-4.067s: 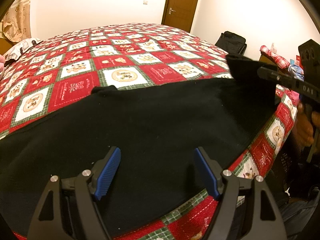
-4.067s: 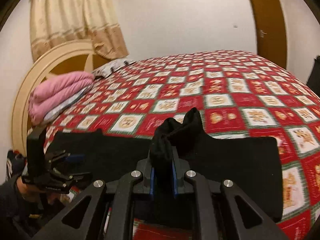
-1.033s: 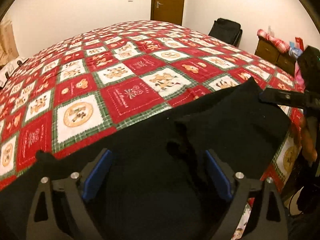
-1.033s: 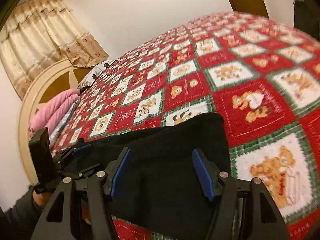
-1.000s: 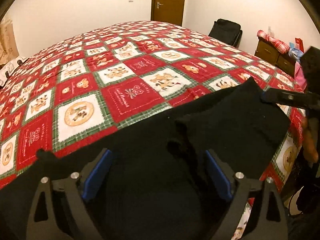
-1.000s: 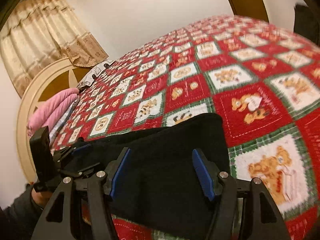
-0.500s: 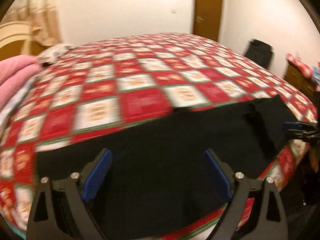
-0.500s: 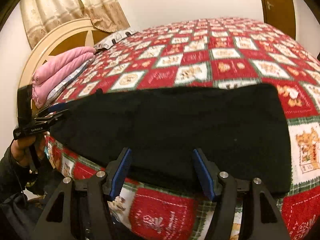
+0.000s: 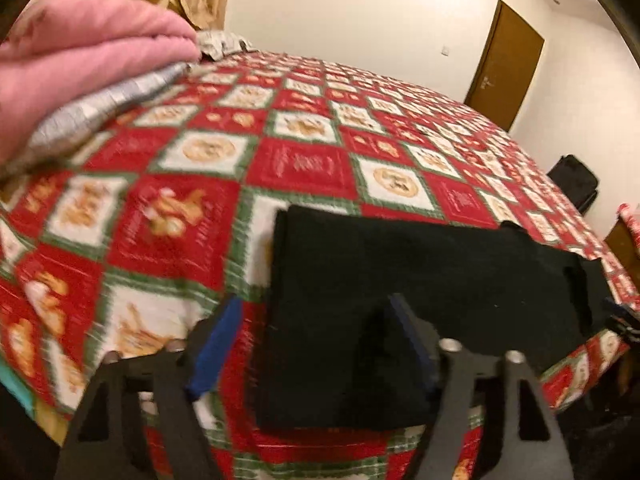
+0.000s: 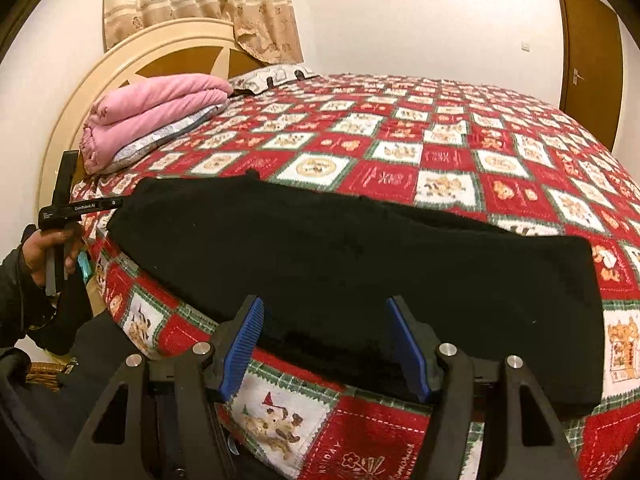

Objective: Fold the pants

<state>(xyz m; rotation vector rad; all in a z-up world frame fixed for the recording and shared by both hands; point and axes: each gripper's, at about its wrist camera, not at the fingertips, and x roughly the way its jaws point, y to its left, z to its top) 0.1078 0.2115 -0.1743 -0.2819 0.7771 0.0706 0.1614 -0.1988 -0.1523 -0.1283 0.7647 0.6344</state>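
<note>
Black pants (image 10: 360, 256) lie flat in a long folded strip along the near edge of a bed with a red, white and green quilt (image 10: 440, 152). My right gripper (image 10: 326, 344) is open and empty, its blue pads over the pants' near edge. My left gripper (image 9: 310, 344) is open and empty at the pants' left end (image 9: 400, 280); this view is blurred. The left gripper also shows in the right wrist view (image 10: 116, 202), beside that end.
A folded pink blanket (image 10: 152, 108) lies on a grey pillow by the round headboard (image 10: 160, 56). A brown door (image 10: 592, 52) stands in the far wall. A black bag (image 9: 576, 180) sits beyond the bed's far side.
My left gripper has swung left to the pants' left end; the pink blanket now fills its view. My right gripper has pulled back to the bed's edge. Both stay open.
</note>
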